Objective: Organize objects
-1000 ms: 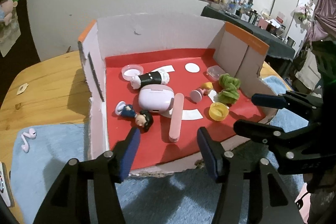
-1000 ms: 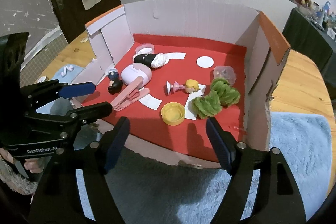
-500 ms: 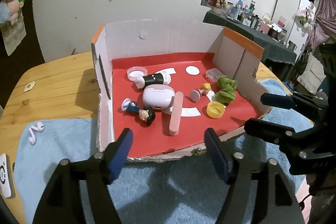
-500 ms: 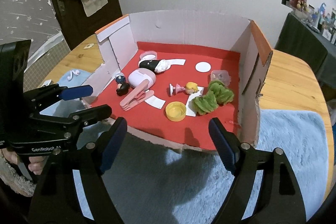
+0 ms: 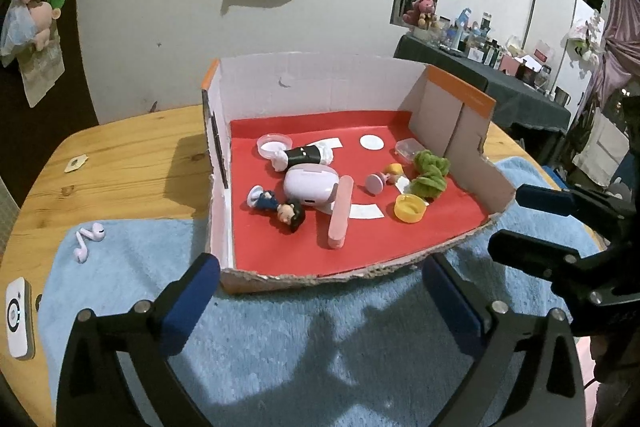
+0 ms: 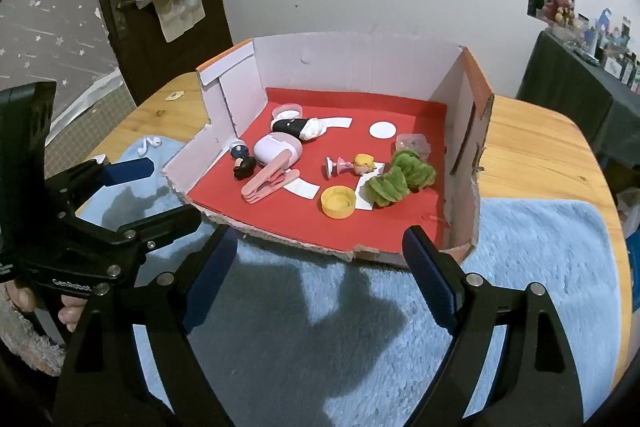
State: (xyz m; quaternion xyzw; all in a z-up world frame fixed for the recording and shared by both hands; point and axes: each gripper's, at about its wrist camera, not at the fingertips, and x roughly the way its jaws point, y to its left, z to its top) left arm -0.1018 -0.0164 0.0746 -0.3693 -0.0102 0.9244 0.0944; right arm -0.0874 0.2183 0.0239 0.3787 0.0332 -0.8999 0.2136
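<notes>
Left wrist view shows us our left gripper [image 5: 316, 283] and right gripper [image 6: 316, 279] over the blue mat [image 5: 280, 347] at the worktop's near edge, jaws opening with nothing between them. Our targets lie in the cardboard box [image 5: 320, 83] mid-worktop: the pink clip [image 5: 340, 211] on its side, long axis running near-to-far, touching the earbud case [image 5: 308, 183]. Reaching in, we could snag the torn front lip or knock the toppled figurine [image 5: 280, 209].

Right tongs [image 6: 320, 275] opening, empty, hovering over blue towel [image 6: 540, 267]. Cardboard box [image 6: 360, 67] sitting on table [image 6: 532, 147], holding pink clip [image 6: 268, 183], yellow cap [image 6: 338, 202], green scrunchie [image 6: 400, 179].
</notes>
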